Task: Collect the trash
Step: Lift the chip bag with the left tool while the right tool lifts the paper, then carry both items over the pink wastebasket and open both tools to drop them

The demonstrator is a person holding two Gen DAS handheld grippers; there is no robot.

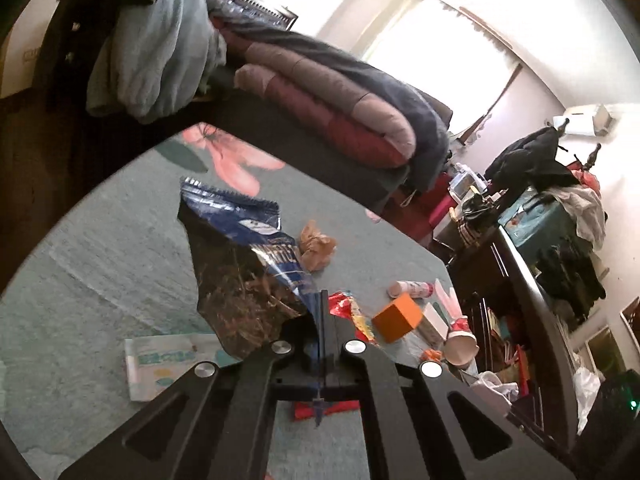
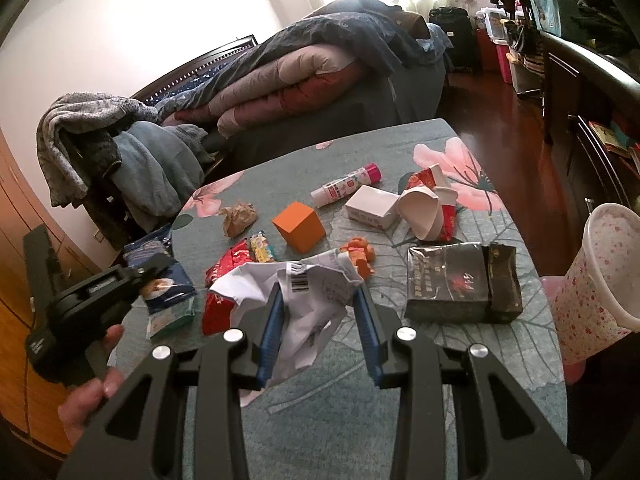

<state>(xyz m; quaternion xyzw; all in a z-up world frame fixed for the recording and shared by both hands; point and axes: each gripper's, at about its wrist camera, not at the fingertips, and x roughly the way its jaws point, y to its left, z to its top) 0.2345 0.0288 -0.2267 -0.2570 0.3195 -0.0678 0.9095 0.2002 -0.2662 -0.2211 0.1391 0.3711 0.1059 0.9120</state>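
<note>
My left gripper (image 1: 323, 300) is shut on a blue and dark foil snack bag (image 1: 244, 264) and holds it above the table; it also shows at the left of the right wrist view (image 2: 160, 280). My right gripper (image 2: 318, 300) is shut on a crumpled white paper (image 2: 304, 296) with a barcode, held over the table. On the floral tablecloth (image 2: 400, 400) lie a brown paper ball (image 2: 239, 218), a red wrapper (image 2: 224, 280), a crushed paper cup (image 2: 428, 208), a dark box (image 2: 460, 280) and an orange scrap (image 2: 360, 256).
An orange cube (image 2: 299, 226), a glue stick (image 2: 345, 186) and a white box (image 2: 372, 206) sit mid-table. A floral bin (image 2: 596, 280) stands off the table's right edge. A wipes pack (image 1: 160, 360) lies near the left gripper. A bed with quilts (image 2: 300, 76) is behind.
</note>
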